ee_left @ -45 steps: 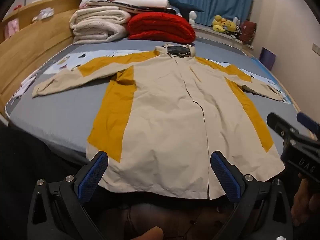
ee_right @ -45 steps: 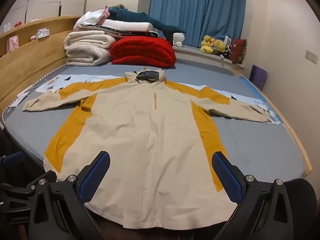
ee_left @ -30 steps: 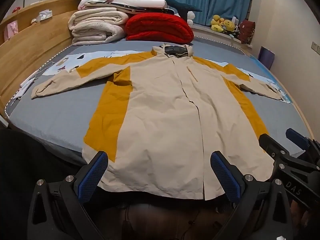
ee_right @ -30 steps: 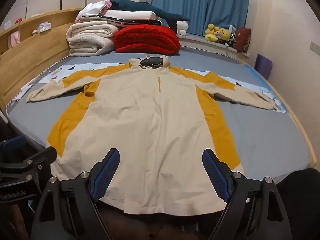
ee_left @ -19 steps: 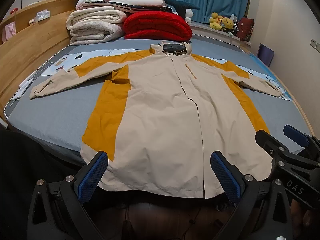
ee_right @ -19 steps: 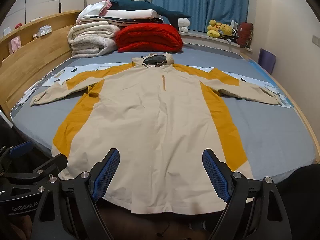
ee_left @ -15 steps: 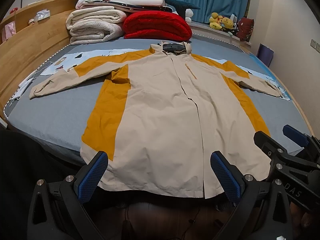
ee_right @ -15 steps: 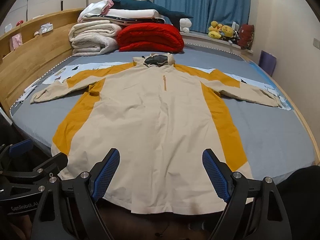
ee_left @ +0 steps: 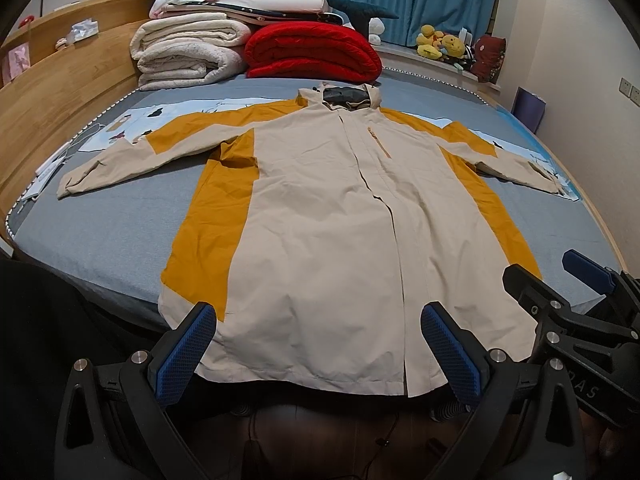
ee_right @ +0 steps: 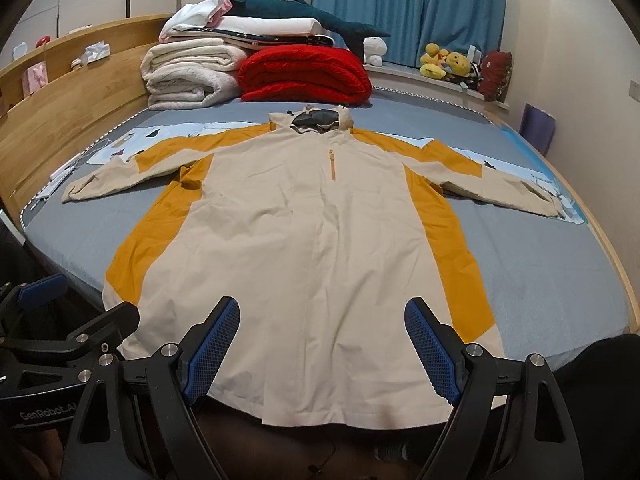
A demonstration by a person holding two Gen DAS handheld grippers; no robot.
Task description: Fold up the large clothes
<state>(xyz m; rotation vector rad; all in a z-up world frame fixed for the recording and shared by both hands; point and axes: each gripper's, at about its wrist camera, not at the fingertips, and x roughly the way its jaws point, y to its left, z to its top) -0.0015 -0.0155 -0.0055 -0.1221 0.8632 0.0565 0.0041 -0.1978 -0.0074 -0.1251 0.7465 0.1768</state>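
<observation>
Jacket (ee_left: 320,240) lay flat, unfolded, hem at the bed's (ee_left: 100,236) near edge; the right gripper (ee_right: 322,344) had narrowed slightly yet both grippers' fingers stayed open, left gripper (ee_left: 318,350) unmoved, folding unstarted.

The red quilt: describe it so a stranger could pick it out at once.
Start at the grey bed and look past the hood of the beige and mustard jacket toward the wooden headboard. The red quilt lies folded there, right of the stacked cream blankets. It is the only bright red bundle in that pile.
</observation>
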